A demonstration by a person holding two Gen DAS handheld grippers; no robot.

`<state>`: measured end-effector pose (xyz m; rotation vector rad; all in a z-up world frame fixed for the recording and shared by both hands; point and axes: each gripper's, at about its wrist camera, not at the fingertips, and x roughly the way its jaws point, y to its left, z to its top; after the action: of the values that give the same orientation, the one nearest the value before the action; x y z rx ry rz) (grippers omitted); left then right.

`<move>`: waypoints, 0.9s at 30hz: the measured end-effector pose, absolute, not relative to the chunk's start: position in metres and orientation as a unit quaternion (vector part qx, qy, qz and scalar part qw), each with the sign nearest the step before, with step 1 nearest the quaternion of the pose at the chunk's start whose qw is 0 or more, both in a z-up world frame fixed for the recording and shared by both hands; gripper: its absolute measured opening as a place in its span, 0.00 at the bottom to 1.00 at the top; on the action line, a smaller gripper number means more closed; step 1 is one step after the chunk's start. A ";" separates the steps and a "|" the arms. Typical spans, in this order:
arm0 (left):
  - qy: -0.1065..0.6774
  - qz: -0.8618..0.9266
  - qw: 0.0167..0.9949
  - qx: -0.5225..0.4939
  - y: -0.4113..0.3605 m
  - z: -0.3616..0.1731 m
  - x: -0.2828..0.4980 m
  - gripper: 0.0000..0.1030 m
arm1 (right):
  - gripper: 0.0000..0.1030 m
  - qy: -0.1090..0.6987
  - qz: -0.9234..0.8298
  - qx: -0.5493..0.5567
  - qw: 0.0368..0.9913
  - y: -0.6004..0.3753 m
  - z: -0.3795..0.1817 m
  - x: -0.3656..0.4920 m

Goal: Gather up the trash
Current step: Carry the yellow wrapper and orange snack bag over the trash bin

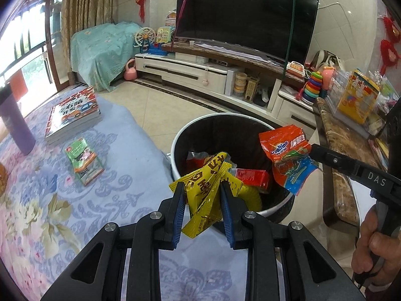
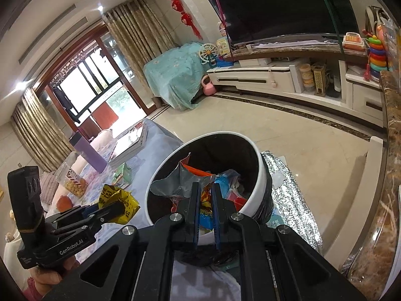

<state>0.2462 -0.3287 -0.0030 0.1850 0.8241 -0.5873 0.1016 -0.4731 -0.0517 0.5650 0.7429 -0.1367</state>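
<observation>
My left gripper (image 1: 202,186) is shut on a yellow snack wrapper (image 1: 206,183), held at the near rim of a white trash bin (image 1: 175,138) with a dark liner. My right gripper (image 1: 310,149) reaches in from the right, shut on an orange and blue Ovaltine wrapper (image 1: 285,158) that hangs over the bin's mouth. In the right wrist view the right gripper (image 2: 206,188) pinches that wrapper (image 2: 175,183), silver side showing, above the bin (image 2: 260,175); the left gripper (image 2: 120,207) with the yellow wrapper (image 2: 125,200) is at the lower left. Red and other wrappers (image 1: 250,176) lie inside the bin.
A table under a blue flowered cloth (image 1: 75,200) carries books (image 1: 72,118), a small green booklet (image 1: 84,160) and a purple bottle (image 1: 15,123). A marble-topped unit (image 1: 333,135) stands right of the bin. Silver foil matting (image 2: 290,195) lies on the floor. A TV cabinet (image 1: 190,71) lines the far wall.
</observation>
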 end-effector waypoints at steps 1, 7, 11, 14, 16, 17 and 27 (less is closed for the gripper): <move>0.394 -0.282 0.870 0.090 -0.331 -0.003 0.248 0.25 | 0.08 0.358 -0.067 0.272 0.891 -0.475 -0.052 0.103; 0.395 -0.283 0.869 0.094 -0.343 -0.005 0.256 0.25 | 0.08 0.363 -0.071 0.265 0.890 -0.481 -0.053 0.112; 0.397 -0.282 0.868 0.095 -0.349 -0.007 0.264 0.25 | 0.08 0.366 -0.072 0.261 0.890 -0.484 -0.054 0.116; 0.398 -0.281 0.868 0.096 -0.352 -0.009 0.269 0.25 | 0.08 0.369 -0.073 0.258 0.890 -0.486 -0.054 0.121; 0.400 -0.280 0.867 0.098 -0.354 -0.010 0.273 0.25 | 0.08 0.371 -0.072 0.257 0.889 -0.486 -0.055 0.123; 0.401 -0.280 0.867 0.098 -0.356 -0.011 0.275 0.25 | 0.08 0.372 -0.072 0.256 0.889 -0.486 -0.055 0.123; 0.412 -0.278 0.862 0.104 -0.371 -0.019 0.289 0.26 | 0.08 0.386 -0.069 0.244 0.887 -0.486 -0.059 0.135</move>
<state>0.2885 -0.3706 -0.0189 0.2188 0.8634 -0.5829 0.1353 -0.4857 -0.0590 0.5070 0.8023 -0.1443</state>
